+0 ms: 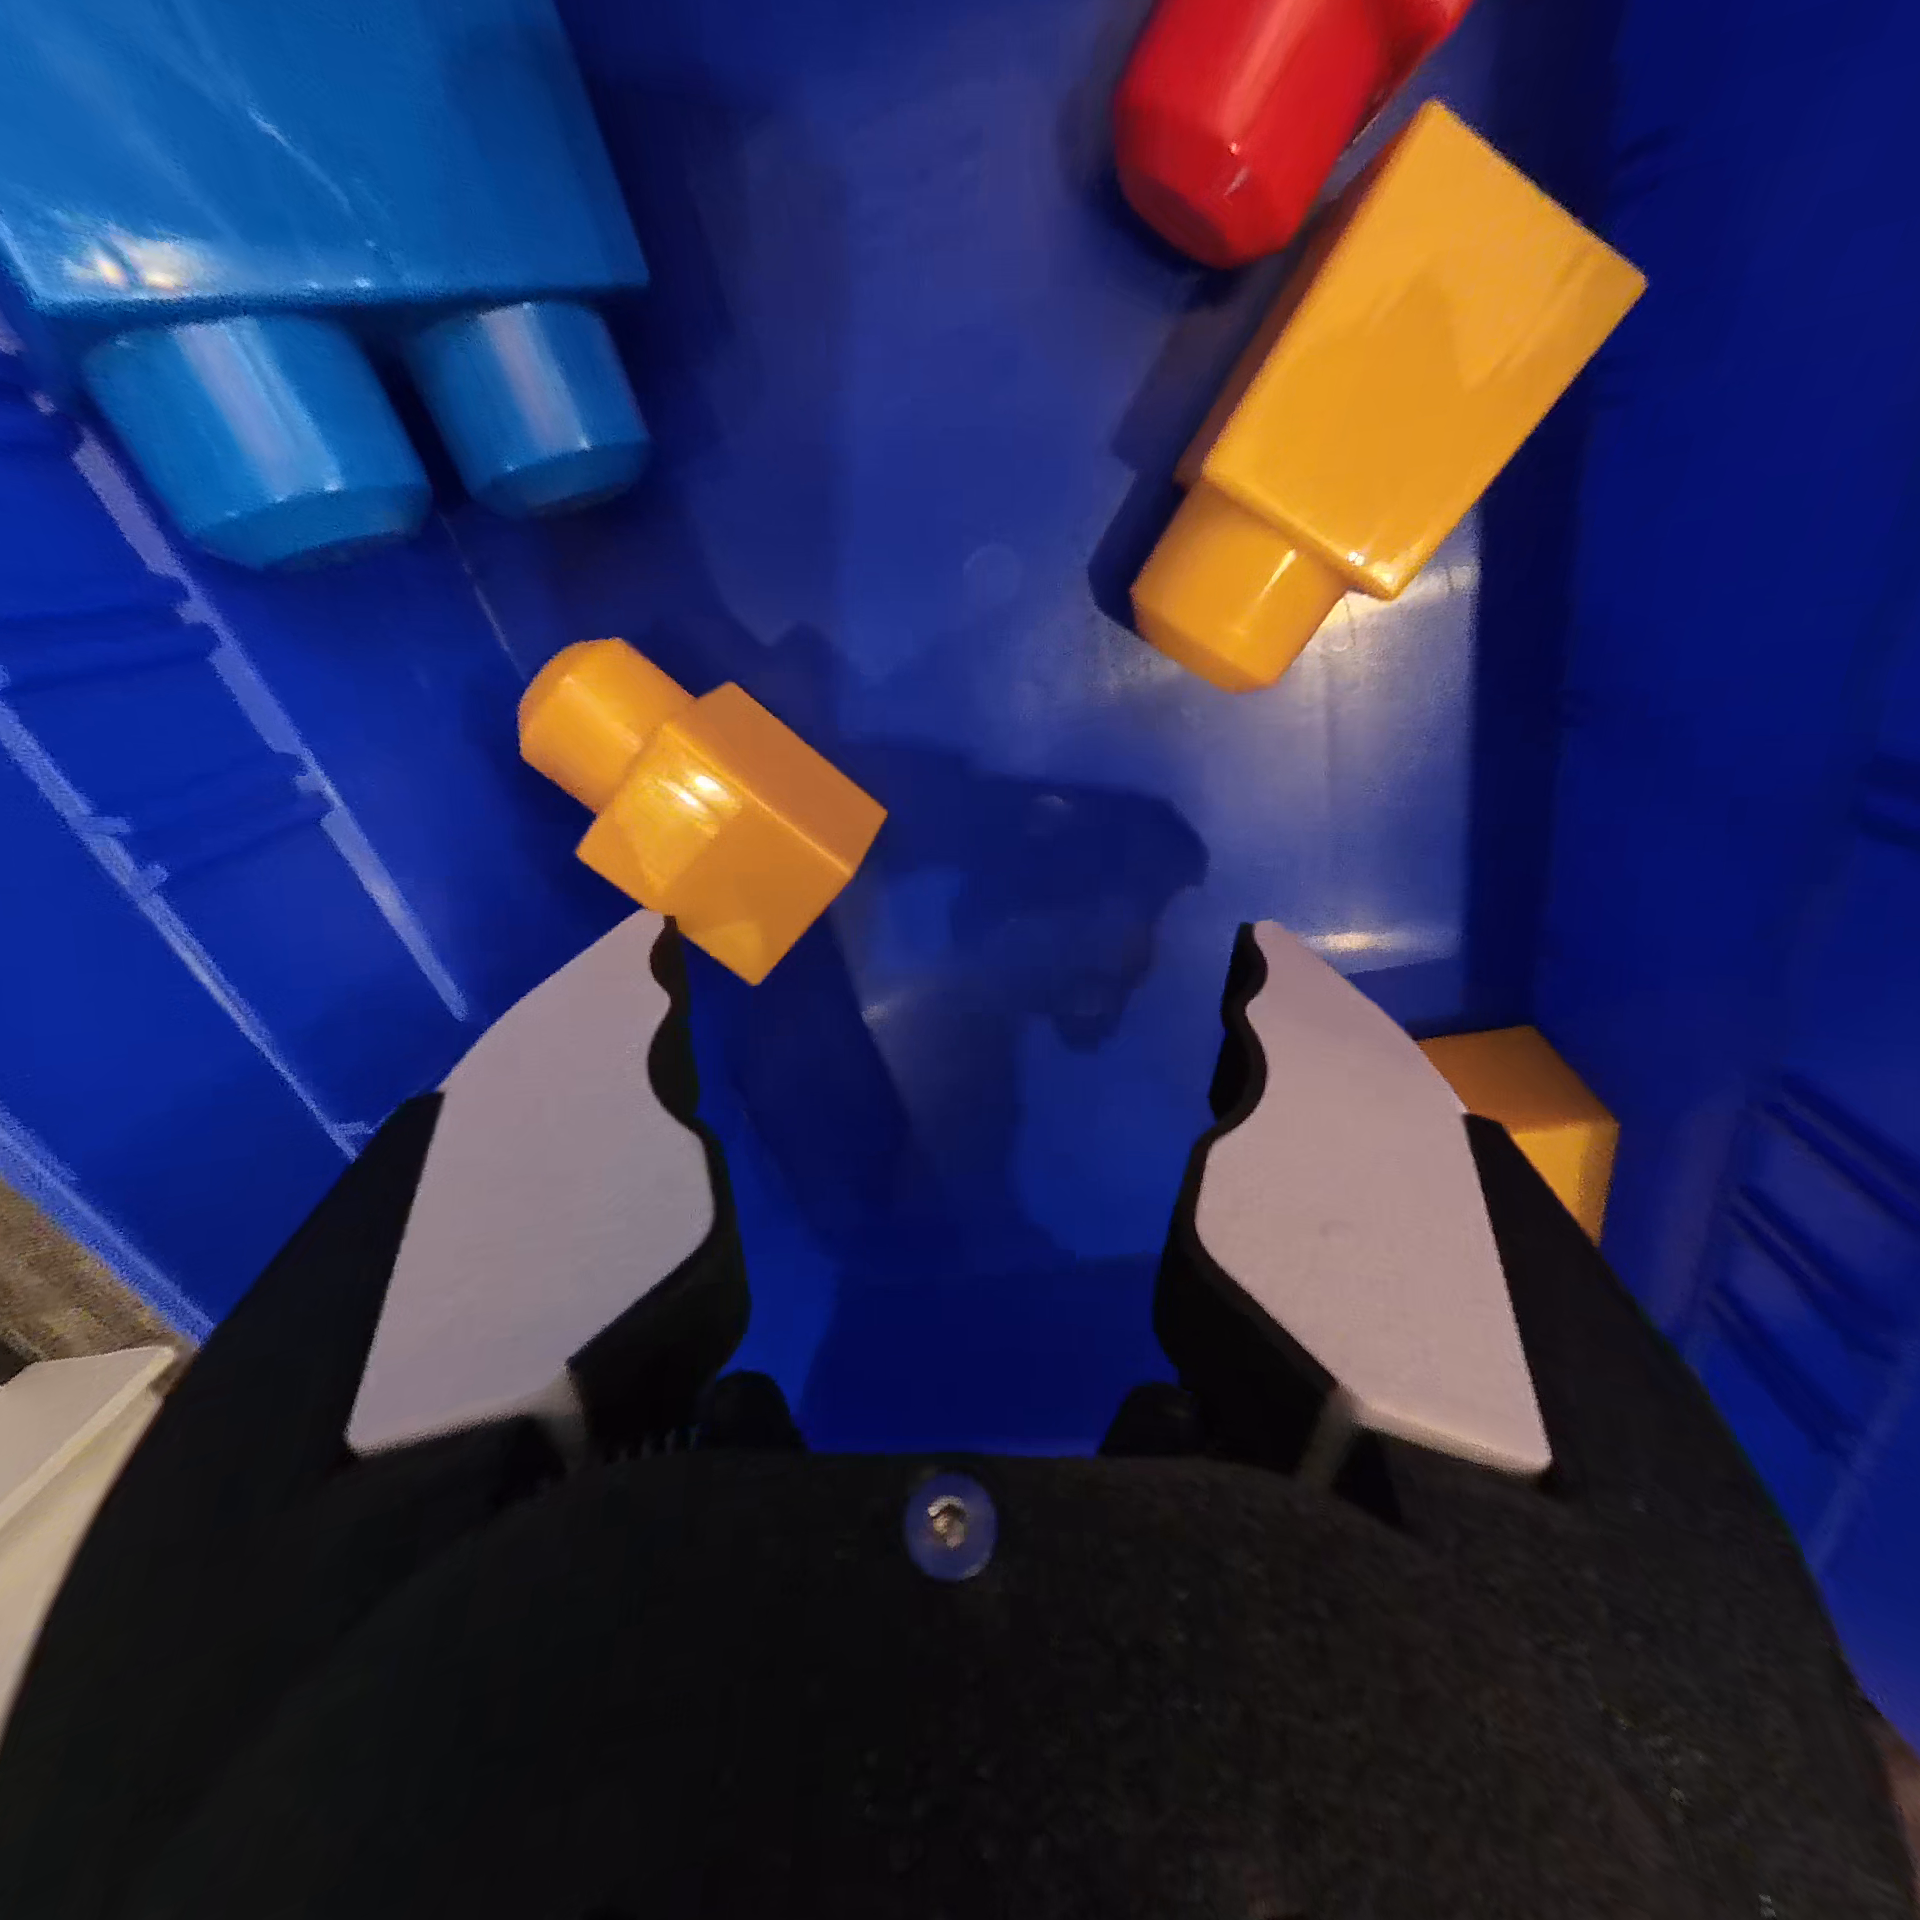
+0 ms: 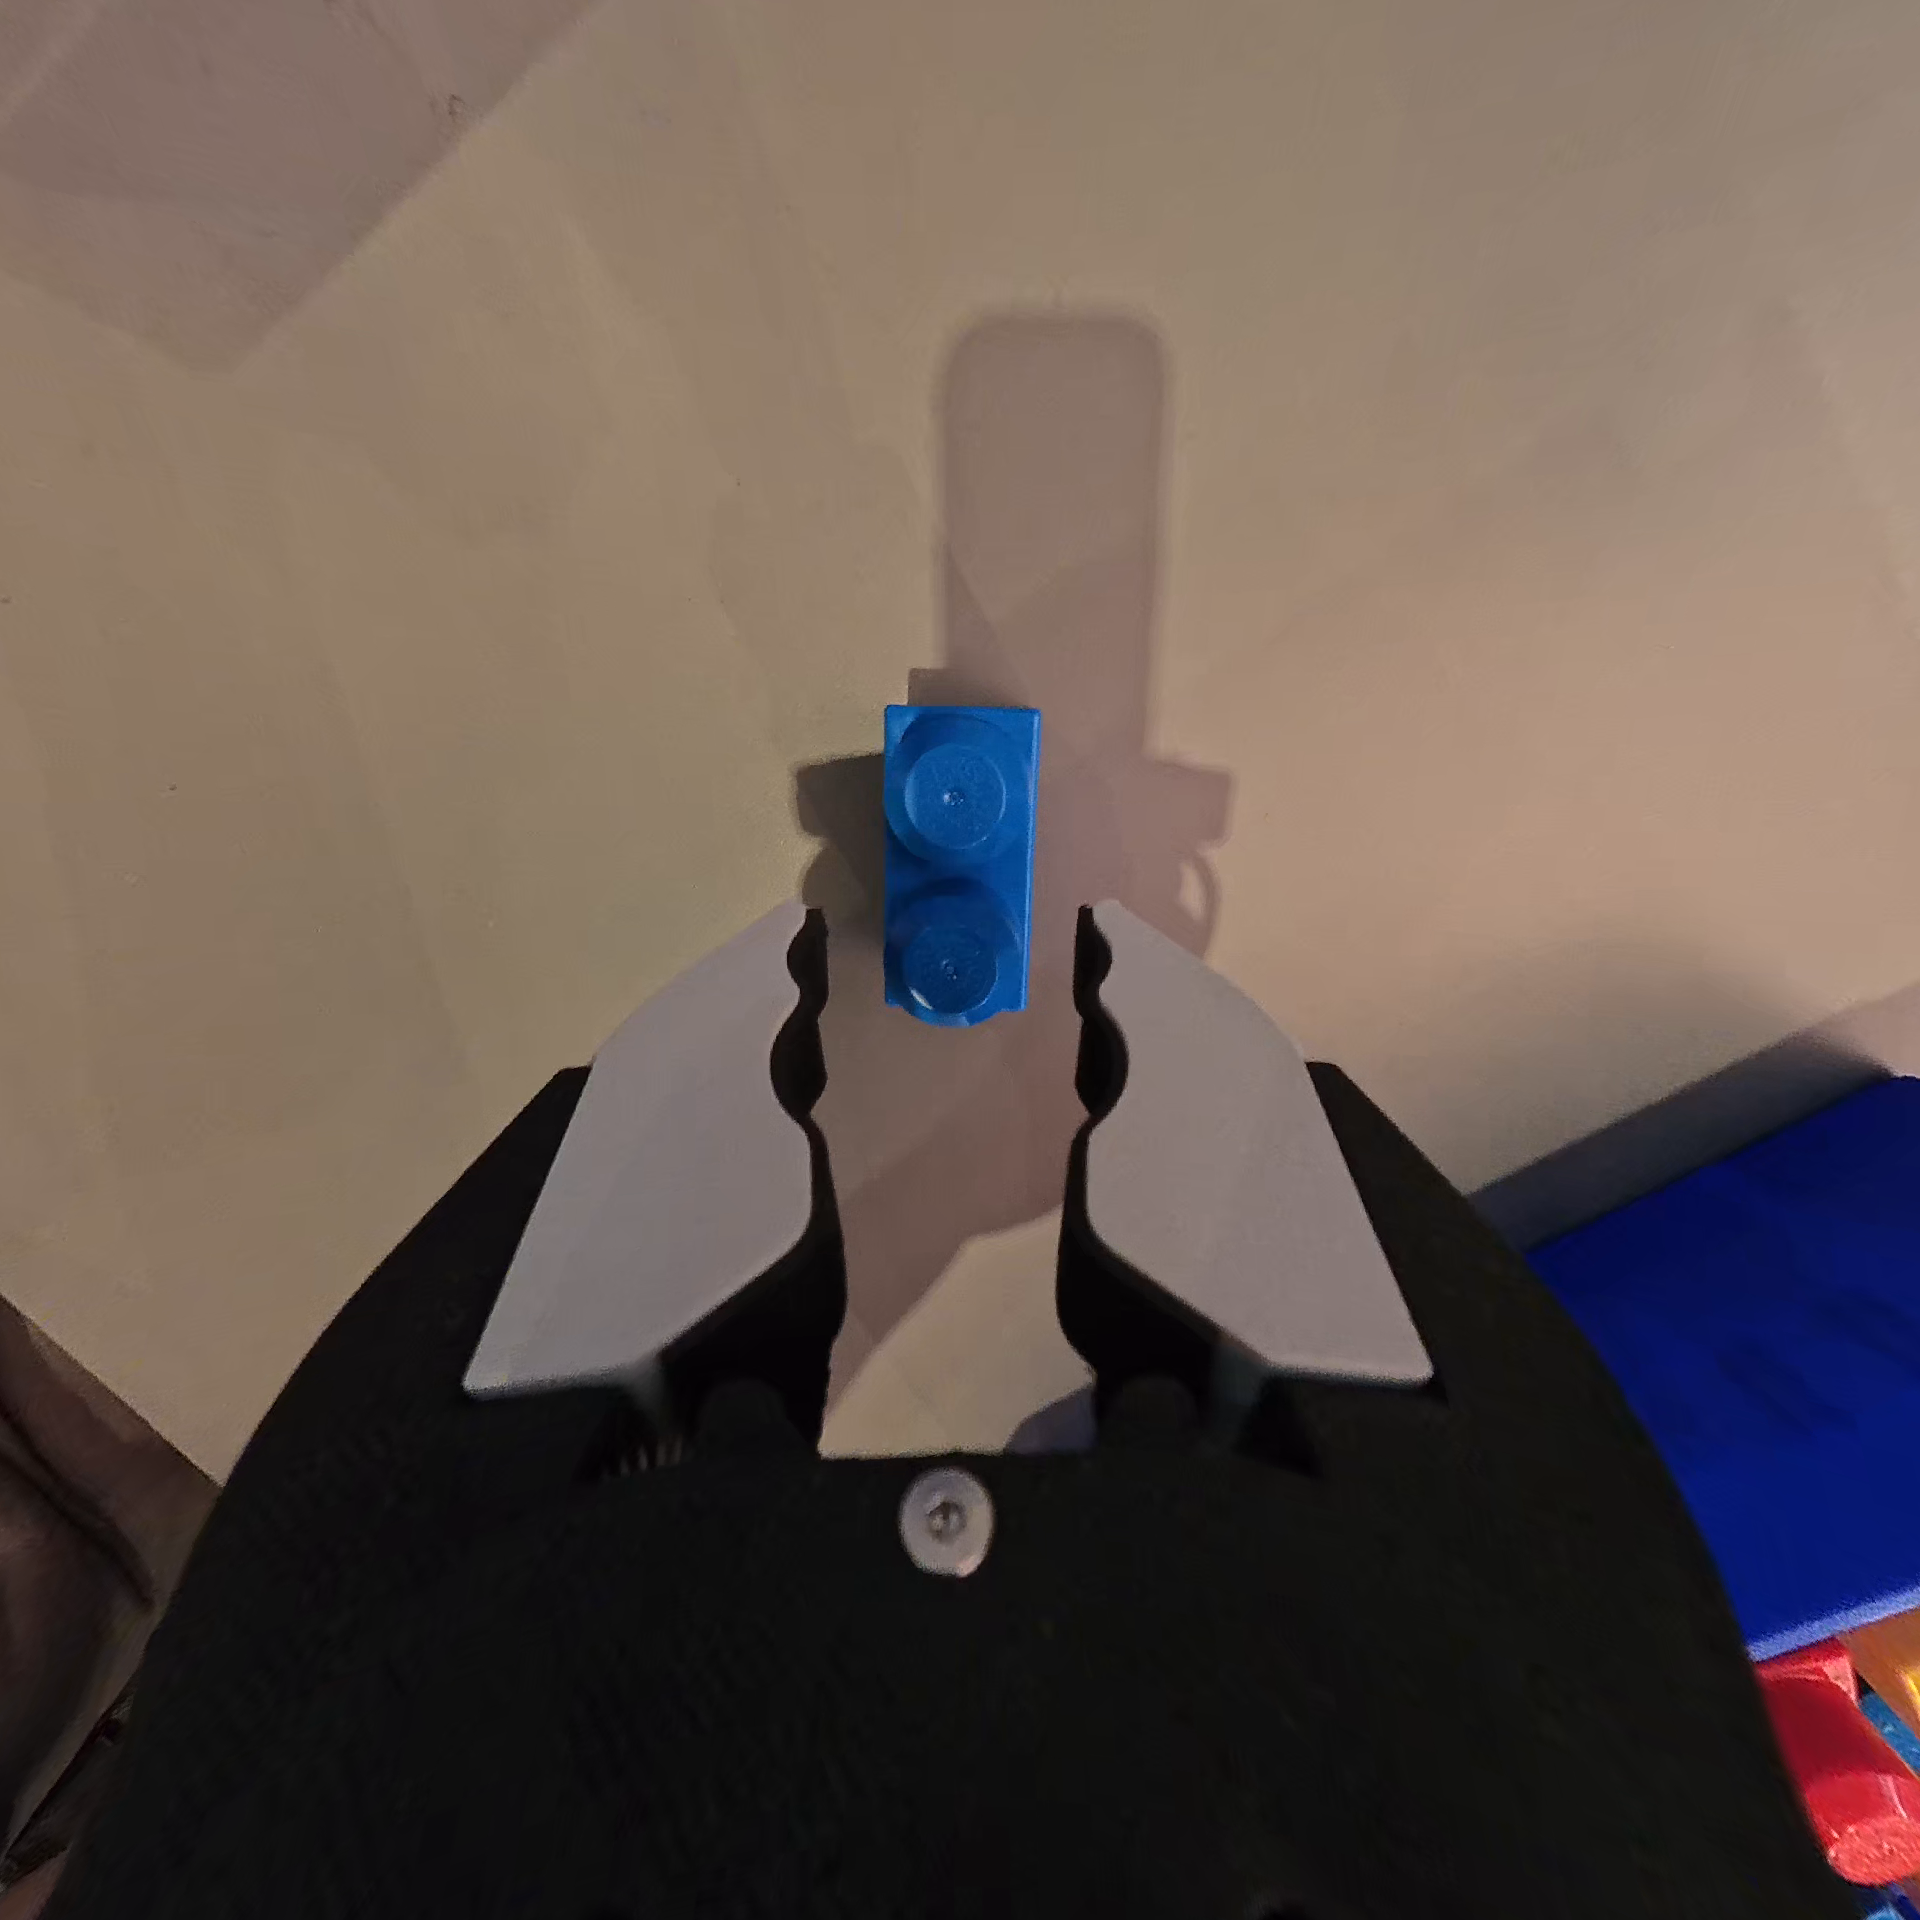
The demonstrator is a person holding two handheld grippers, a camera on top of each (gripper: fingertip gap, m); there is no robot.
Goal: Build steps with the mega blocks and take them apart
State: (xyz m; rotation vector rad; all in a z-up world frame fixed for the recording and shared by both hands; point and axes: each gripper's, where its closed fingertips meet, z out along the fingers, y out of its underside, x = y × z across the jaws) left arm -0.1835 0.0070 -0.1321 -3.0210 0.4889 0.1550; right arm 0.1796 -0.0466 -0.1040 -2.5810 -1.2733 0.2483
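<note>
The build looks barely begun. On the beige bench a single blue two-stud block stands studs-up, alone, with nothing stacked on it. The right gripper hovers above it with its jaws spread and empty, one tip on either side of the block's near end but not touching it.

The left gripper reaches down into the blue bin, also released and holding nothing. Loose pieces lie on the bin floor: a small orange one-stud block just beside the left fingertip, a longer orange block farther in, a red block beyond that, a large light-blue block at the far left, and another orange piece half hidden behind the right finger.

The step in hand seems to be fetching the next piece (probably the small orange one). That calls for shifting the left gripper leftward to straddle its body, then closing across its flat sides, not the stud.
</note>
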